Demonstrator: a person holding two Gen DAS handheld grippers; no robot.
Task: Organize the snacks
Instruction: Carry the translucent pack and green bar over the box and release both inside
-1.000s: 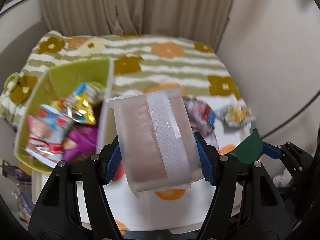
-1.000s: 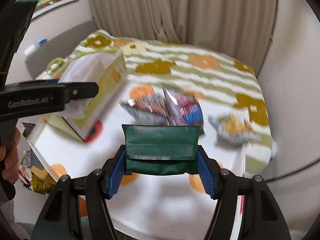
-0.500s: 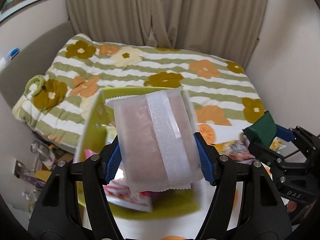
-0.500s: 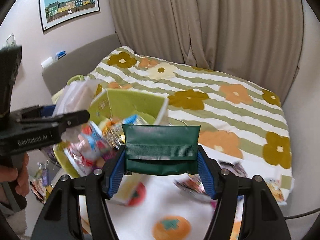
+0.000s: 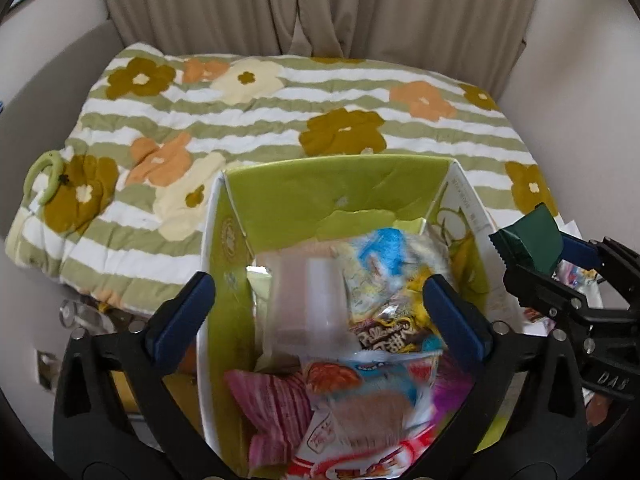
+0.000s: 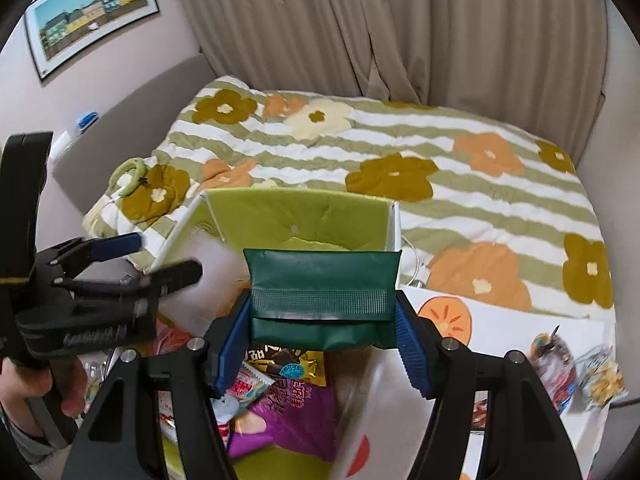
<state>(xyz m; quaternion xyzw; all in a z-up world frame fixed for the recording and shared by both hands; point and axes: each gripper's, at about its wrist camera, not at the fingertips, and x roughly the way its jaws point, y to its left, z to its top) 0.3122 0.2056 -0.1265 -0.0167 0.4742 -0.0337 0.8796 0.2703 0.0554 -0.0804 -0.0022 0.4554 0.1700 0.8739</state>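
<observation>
- A bed with a flowered striped quilt [image 5: 256,120] lies behind the green box [image 5: 336,188].
- The box stands on the desk [image 6: 520,320], full of snack packets [image 5: 360,412].
- Left gripper [image 5: 318,312]: jaws have just been opening, now wide apart; the blurred pale pink packet [image 5: 308,300] sits loose between them, over the box.
- Right gripper [image 6: 322,344]: jaws clamp the dark green packet [image 6: 322,292] above the box.
</observation>
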